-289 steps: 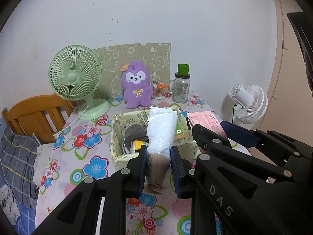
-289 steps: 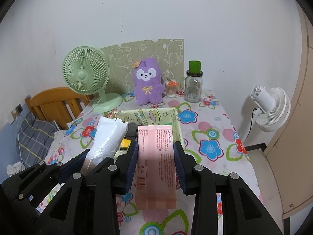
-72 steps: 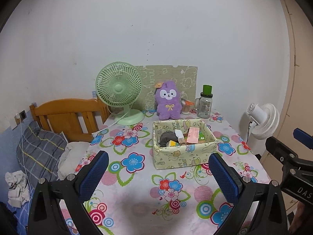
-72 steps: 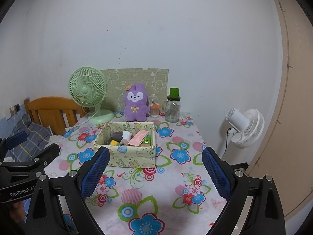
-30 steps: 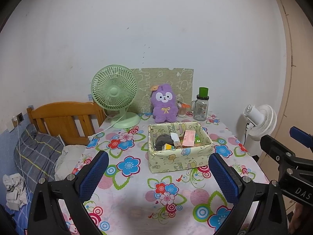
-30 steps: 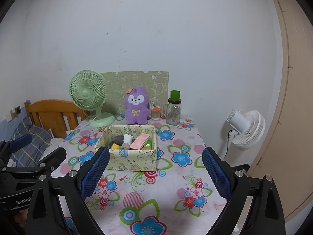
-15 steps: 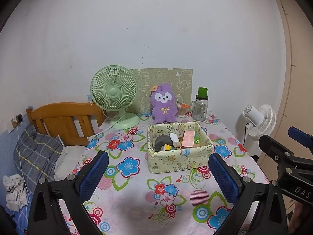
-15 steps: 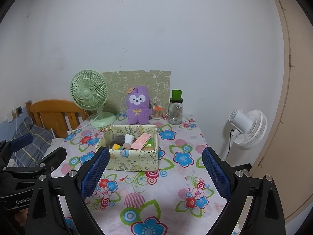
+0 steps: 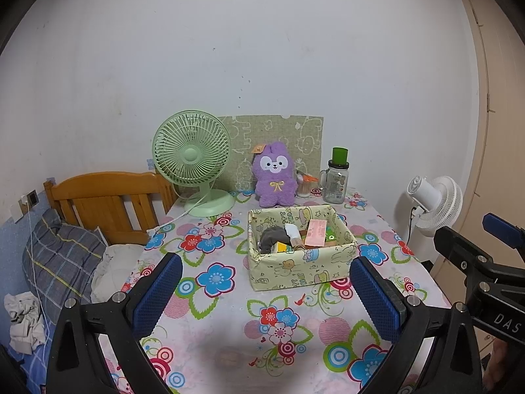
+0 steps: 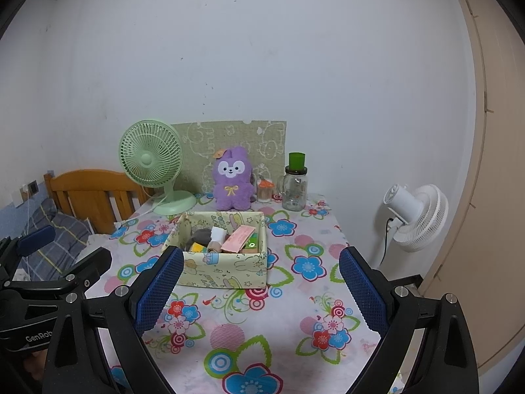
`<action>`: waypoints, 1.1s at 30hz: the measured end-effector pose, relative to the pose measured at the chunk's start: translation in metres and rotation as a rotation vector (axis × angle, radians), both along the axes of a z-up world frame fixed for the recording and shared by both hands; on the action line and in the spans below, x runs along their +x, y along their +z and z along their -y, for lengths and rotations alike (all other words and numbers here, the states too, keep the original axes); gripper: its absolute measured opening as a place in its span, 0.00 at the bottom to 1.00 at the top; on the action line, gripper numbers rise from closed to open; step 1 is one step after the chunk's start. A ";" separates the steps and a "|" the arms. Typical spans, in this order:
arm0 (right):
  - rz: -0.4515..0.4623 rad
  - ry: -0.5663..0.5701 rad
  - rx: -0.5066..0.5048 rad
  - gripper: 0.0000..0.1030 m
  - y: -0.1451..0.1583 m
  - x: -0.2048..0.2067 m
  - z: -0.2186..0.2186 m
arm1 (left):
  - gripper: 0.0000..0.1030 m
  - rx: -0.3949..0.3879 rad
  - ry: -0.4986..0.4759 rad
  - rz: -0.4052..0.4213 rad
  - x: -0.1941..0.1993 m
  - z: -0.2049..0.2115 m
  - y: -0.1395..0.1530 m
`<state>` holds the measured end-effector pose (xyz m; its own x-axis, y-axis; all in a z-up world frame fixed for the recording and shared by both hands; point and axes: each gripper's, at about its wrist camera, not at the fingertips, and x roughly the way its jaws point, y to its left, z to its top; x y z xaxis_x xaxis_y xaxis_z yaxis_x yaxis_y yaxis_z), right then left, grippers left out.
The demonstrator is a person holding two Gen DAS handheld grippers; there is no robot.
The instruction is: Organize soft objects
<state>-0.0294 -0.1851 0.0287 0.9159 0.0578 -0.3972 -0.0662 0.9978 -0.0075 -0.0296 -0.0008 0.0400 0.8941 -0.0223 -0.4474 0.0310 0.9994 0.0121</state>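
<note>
A pale yellow cartoon-print fabric box (image 9: 305,271) (image 10: 226,271) stands mid-table on the floral cloth. Inside lie a pink packet (image 9: 315,231) (image 10: 239,238), a white-wrapped bundle (image 9: 293,231) (image 10: 218,233), a grey soft item (image 9: 272,236) and small yellow and green pieces. My left gripper (image 9: 267,295) hangs open and holds nothing, well in front of the box. My right gripper (image 10: 261,290) is likewise open with nothing between its fingers, just short of the box's front wall. Each gripper shows at the edge of the other's view.
At the table's back stand a green desk fan (image 9: 193,161), a purple plush rabbit (image 9: 275,179) (image 10: 232,179), a glass jar with a green lid (image 9: 337,180) and a small cup. A white fan (image 10: 415,216) stands right of the table; a wooden headboard (image 9: 105,203) and bedding lie left.
Both grippers let go of the white bundle and pink packet, which now lie in the box, and drew back from the table. Over the last second the views have barely shifted.
</note>
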 end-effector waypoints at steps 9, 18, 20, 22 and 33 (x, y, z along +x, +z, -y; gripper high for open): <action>0.001 -0.013 0.001 0.94 -0.001 -0.002 0.000 | 1.00 -0.007 -0.015 0.009 -0.001 0.000 0.002; -0.009 -0.021 0.007 0.94 -0.002 -0.001 -0.002 | 1.00 -0.005 -0.018 0.005 0.001 0.001 0.001; -0.009 -0.022 0.007 0.94 -0.002 0.000 -0.002 | 1.00 -0.005 -0.018 0.004 0.002 0.001 0.001; -0.011 -0.021 0.008 0.94 -0.002 0.000 -0.001 | 1.00 -0.007 -0.018 0.003 0.002 0.001 0.000; -0.023 -0.029 0.014 0.94 -0.005 0.003 -0.002 | 1.00 -0.012 -0.027 0.000 0.004 0.000 -0.002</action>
<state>-0.0265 -0.1836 0.0239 0.9078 0.0365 -0.4179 -0.0369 0.9993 0.0072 -0.0257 -0.0007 0.0385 0.8932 -0.0518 -0.4467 0.0579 0.9983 0.0000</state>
